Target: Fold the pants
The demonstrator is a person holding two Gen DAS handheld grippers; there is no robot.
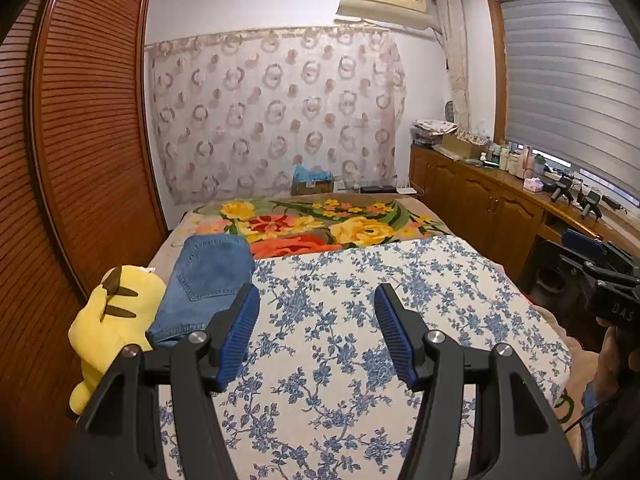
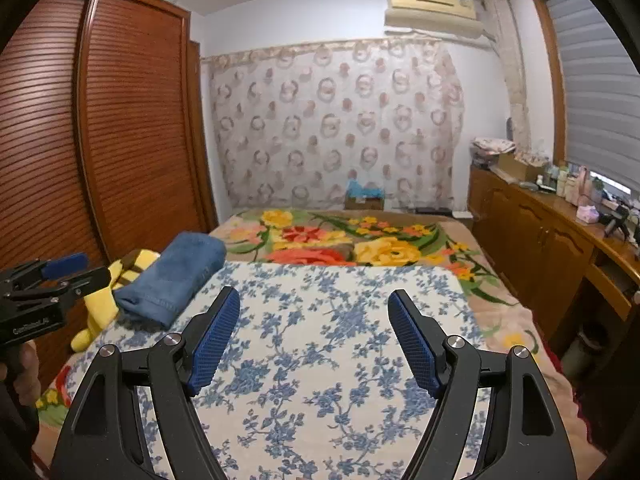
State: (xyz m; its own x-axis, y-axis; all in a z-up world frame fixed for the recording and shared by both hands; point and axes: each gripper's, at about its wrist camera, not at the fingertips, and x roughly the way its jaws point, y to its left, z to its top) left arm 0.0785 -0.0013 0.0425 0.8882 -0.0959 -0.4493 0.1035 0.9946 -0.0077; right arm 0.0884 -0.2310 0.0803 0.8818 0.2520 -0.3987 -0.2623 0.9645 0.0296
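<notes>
A pair of blue denim pants (image 1: 208,284) lies folded into a compact stack at the left edge of the bed, on the blue-flowered white cloth (image 1: 360,320). It also shows in the right wrist view (image 2: 172,280). My left gripper (image 1: 317,300) is open and empty, held above the cloth just right of the pants. My right gripper (image 2: 314,308) is open and empty over the middle of the cloth, apart from the pants. Each gripper shows in the other's view, the left one (image 2: 52,276) and the right one (image 1: 592,256).
A yellow plush toy (image 1: 112,320) lies against the pants on the left. A bright floral blanket (image 1: 320,228) covers the far half of the bed. A louvred wooden wardrobe (image 1: 88,140) stands left; a wooden cabinet (image 1: 480,200) with bottles runs along the right.
</notes>
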